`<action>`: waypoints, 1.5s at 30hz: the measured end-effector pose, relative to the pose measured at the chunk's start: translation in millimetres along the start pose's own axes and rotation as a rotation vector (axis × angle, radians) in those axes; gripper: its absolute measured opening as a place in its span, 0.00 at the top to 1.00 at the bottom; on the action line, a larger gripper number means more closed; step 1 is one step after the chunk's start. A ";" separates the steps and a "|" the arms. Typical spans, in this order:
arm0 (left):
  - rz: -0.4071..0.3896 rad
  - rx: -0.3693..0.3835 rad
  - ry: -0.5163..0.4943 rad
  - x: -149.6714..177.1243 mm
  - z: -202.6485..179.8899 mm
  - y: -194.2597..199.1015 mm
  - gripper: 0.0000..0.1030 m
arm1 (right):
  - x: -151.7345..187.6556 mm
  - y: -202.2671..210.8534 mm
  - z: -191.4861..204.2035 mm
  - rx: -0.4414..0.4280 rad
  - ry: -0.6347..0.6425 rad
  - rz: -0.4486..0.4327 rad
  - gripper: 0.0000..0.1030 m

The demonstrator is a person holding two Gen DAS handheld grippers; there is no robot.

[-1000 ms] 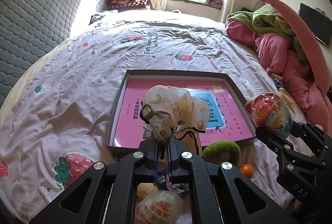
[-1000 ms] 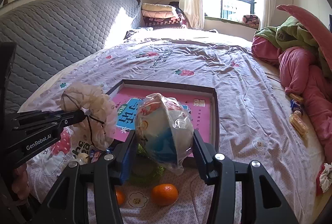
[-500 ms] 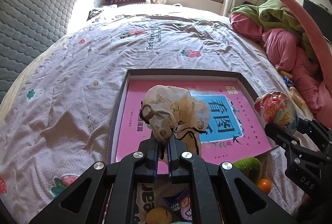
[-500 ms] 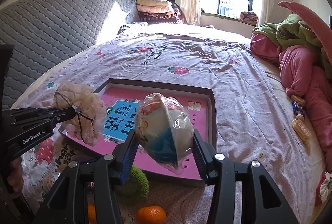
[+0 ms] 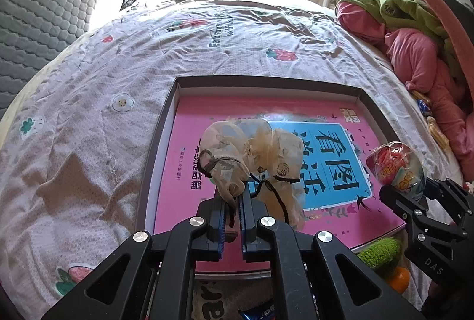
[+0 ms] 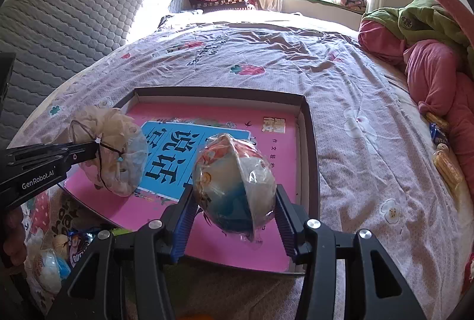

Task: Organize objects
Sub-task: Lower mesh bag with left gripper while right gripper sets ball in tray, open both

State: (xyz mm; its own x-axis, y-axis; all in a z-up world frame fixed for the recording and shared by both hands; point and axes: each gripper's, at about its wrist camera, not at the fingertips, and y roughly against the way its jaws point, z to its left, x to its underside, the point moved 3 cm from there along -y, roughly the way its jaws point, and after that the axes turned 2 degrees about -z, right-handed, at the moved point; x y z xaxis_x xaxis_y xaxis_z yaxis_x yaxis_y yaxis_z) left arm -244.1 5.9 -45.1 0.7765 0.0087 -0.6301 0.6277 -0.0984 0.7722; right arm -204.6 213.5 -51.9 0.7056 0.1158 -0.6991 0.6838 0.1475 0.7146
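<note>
A shallow box (image 5: 166,124) with a pink book cover inside lies on the bed; it also shows in the right wrist view (image 6: 308,148). My left gripper (image 5: 232,201) is shut on a beige frilly scrunchie (image 5: 251,154) and holds it over the box's near left part; the scrunchie shows in the right wrist view (image 6: 115,154). My right gripper (image 6: 234,210) is shut on a plastic-wrapped egg-shaped toy (image 6: 234,181) above the box's near edge. The toy (image 5: 397,166) and right gripper (image 5: 414,201) show at the right of the left wrist view.
A green fuzzy item (image 5: 379,252) and an orange (image 5: 400,278) lie by the box's near right corner. Snack packets and another wrapped egg (image 6: 50,266) lie near left. Pink and green bedding (image 6: 429,53) is heaped at right. The grey headboard (image 6: 74,21) stands at left.
Both grippers have moved forward over the box with their loads. The loose items near the box have slid toward the bottom of both views.
</note>
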 end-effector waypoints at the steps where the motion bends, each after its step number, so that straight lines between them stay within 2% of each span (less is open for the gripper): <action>1: 0.004 -0.002 0.000 0.9 -0.2 -2.2 0.92 | 1.0 -2.4 0.4 0.001 0.000 0.005 0.50; 17: 0.065 -0.007 0.008 3.8 8.9 -16.7 0.84 | 7.0 -15.5 -2.8 0.010 -0.015 0.048 0.50; 24: 0.067 -0.003 0.013 4.6 8.4 -14.2 0.76 | 5.7 -14.6 -5.6 0.021 -0.027 0.046 0.49; 31: 0.060 -0.003 0.024 2.2 9.0 -9.5 0.62 | 4.2 -9.5 -6.7 0.026 -0.033 0.029 0.36; 36: 0.045 -0.005 0.033 -0.1 10.0 -3.3 0.53 | 1.8 -5.4 -8.3 0.036 -0.037 0.013 0.33; 42: 0.015 -0.002 0.043 -3.4 9.9 9.1 0.51 | -3.5 3.6 -10.1 0.043 -0.040 -0.024 0.32; 45: -0.003 0.001 0.046 -5.3 11.0 16.4 0.44 | -6.0 7.8 -8.3 0.040 -0.030 -0.038 0.31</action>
State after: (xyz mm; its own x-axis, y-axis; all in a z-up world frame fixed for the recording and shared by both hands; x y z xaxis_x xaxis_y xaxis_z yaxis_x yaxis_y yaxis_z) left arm -238.6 -6.7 -30.0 0.7766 0.0543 -0.6277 0.6297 -0.0996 0.7705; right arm -205.1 222.1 -42.4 0.6838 0.0815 -0.7251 0.7167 0.1114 0.6884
